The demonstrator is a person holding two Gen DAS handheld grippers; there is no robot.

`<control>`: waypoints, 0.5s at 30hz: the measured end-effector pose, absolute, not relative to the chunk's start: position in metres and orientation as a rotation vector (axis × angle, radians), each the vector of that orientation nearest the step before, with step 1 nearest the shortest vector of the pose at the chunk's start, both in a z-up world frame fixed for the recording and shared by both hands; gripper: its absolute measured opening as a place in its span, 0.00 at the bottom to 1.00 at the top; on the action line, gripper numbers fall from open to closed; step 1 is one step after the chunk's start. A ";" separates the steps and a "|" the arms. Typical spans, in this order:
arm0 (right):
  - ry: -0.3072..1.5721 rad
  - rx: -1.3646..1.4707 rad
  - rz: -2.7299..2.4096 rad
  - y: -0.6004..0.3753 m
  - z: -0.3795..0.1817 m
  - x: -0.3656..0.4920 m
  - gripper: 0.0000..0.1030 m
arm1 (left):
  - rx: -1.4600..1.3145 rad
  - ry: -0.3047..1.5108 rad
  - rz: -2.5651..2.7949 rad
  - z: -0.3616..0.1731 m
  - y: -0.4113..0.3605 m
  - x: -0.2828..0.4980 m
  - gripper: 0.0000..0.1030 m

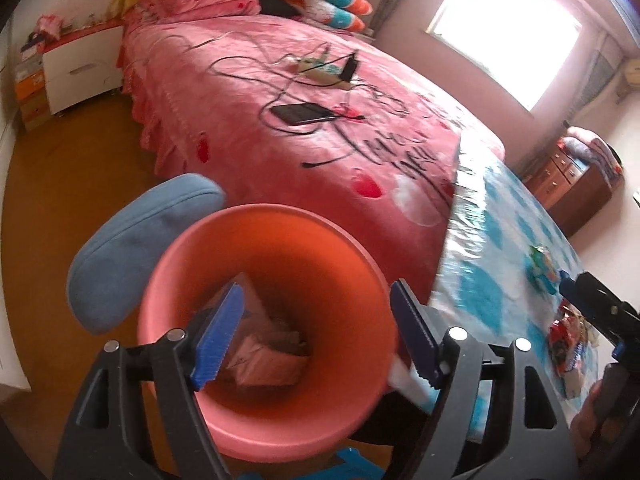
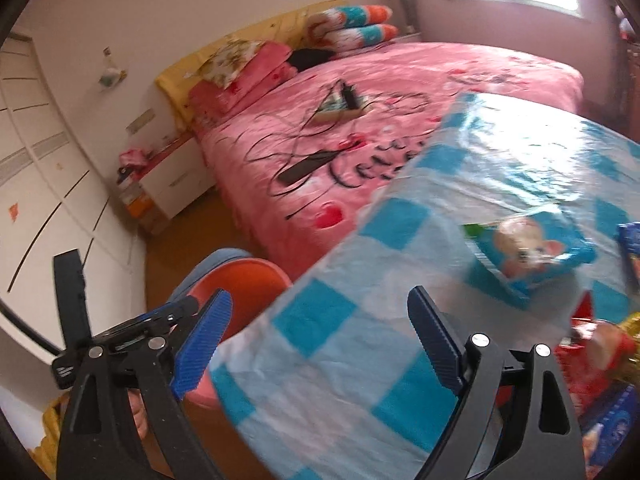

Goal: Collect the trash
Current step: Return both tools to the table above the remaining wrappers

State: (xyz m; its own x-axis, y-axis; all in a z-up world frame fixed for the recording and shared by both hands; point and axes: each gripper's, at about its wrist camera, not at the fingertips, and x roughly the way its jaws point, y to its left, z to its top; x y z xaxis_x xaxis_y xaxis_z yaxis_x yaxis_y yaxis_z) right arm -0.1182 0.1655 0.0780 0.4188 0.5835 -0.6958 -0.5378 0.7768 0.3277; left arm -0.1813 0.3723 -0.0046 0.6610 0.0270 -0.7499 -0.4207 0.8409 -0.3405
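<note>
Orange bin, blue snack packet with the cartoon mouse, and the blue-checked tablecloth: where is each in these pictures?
Orange bin (image 1: pixel 352 276): left wrist view, on its inner wall.
Blue snack packet (image 2: pixel 532 252): right wrist view, on the printed front.
Blue-checked tablecloth (image 2: pixel 320 320): right wrist view, on a bare blue square near the edge.

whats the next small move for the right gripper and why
Probably ease the right gripper, open and empty, forward to the blue snack packet lying on the checked tablecloth. The orange bin beside the table already holds wrappers.
</note>
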 end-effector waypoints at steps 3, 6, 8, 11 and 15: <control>0.880 0.057 0.667 0.152 0.080 -0.120 0.86 | -0.515 0.812 0.228 0.003 0.358 -0.175 0.74; 0.862 0.048 0.633 0.138 0.081 -0.121 0.86 | -0.498 0.810 0.200 0.009 0.343 -0.169 0.74; 0.847 0.036 0.613 0.130 0.083 -0.123 0.86 | -0.491 0.813 0.180 0.012 0.333 -0.166 0.74; 0.834 0.031 0.578 0.115 0.084 -0.123 0.86 | -0.476 0.821 0.150 0.015 0.318 -0.160 0.74; 0.822 0.042 0.543 0.097 0.083 -0.122 0.86 | -0.460 0.826 0.113 0.020 0.297 -0.154 0.74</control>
State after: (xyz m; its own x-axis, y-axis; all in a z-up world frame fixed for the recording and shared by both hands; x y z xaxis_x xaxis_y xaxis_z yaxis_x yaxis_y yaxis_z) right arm -0.1219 0.0968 0.0829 0.5528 0.4746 -0.6849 -0.4431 0.8636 0.2407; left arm -0.1542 0.2965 0.0200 0.6780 -0.0792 -0.7308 -0.2725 0.8962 -0.3500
